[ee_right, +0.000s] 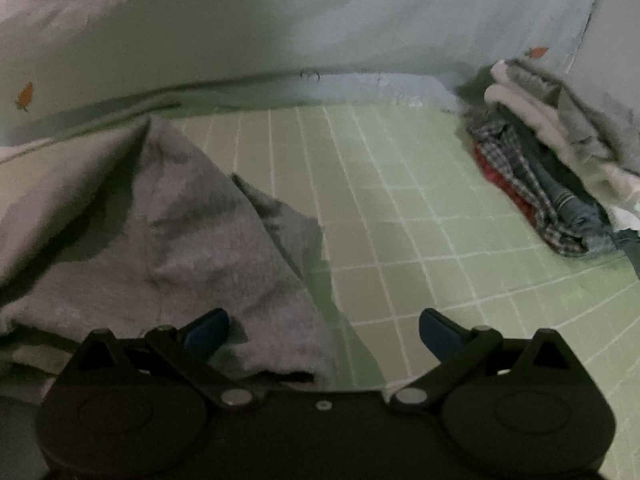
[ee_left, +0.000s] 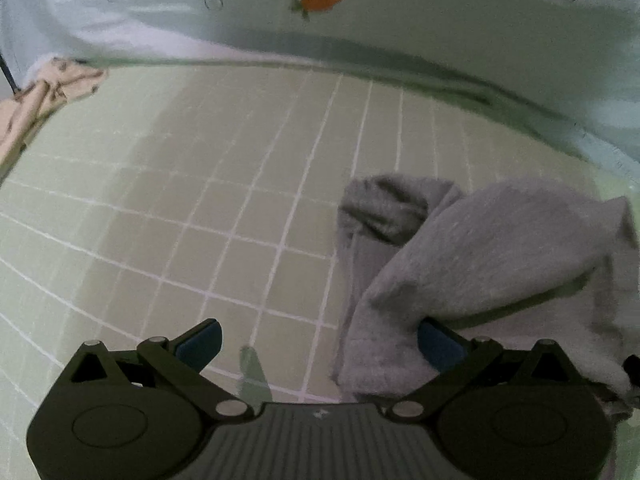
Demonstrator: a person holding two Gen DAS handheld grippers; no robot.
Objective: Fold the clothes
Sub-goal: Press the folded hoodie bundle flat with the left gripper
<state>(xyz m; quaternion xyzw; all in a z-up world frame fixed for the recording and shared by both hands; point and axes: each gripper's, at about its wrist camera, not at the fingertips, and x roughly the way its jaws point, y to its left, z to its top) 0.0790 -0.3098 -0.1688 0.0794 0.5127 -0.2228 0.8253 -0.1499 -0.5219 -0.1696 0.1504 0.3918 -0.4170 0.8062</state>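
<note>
A crumpled grey garment lies on the green grid mat at the right of the left wrist view. My left gripper is open; its right fingertip sits under a fold of the grey cloth, its left one over bare mat. In the right wrist view the same grey garment fills the left side. My right gripper is open, its left fingertip over the cloth's edge, its right one above the mat.
A stack of folded clothes, checked, blue and white, sits at the right of the mat. A beige patterned cloth lies at the far left. A pale sheet with carrot prints borders the mat behind.
</note>
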